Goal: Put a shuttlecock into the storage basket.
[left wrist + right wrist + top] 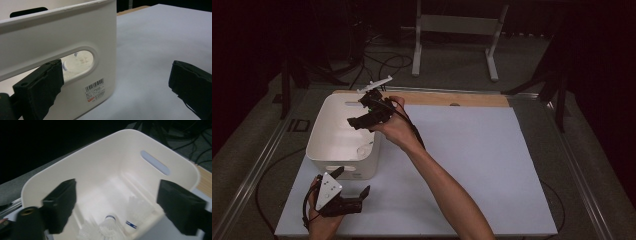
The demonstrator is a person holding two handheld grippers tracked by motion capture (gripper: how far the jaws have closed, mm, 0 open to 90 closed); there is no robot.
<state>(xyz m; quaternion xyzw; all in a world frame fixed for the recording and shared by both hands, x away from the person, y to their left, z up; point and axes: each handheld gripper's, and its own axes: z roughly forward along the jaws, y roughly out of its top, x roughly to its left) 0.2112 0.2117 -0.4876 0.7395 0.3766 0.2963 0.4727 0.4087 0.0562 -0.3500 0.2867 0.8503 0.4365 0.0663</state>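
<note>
Shuttlecocks [110, 226] inside bin [319, 135]: light, fragile feathers; grip by cork. Right gripper [362, 112] and left gripper [353, 191] fingers wide, empty.

White stand [455, 37], floor cables [379, 62]

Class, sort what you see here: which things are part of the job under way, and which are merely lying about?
Part of the job:
- white bin
- shuttlecocks inside it
- right gripper, open above the bin
- left gripper, open beside the bin

Lying about:
- white stand on the floor
- floor cables
</note>
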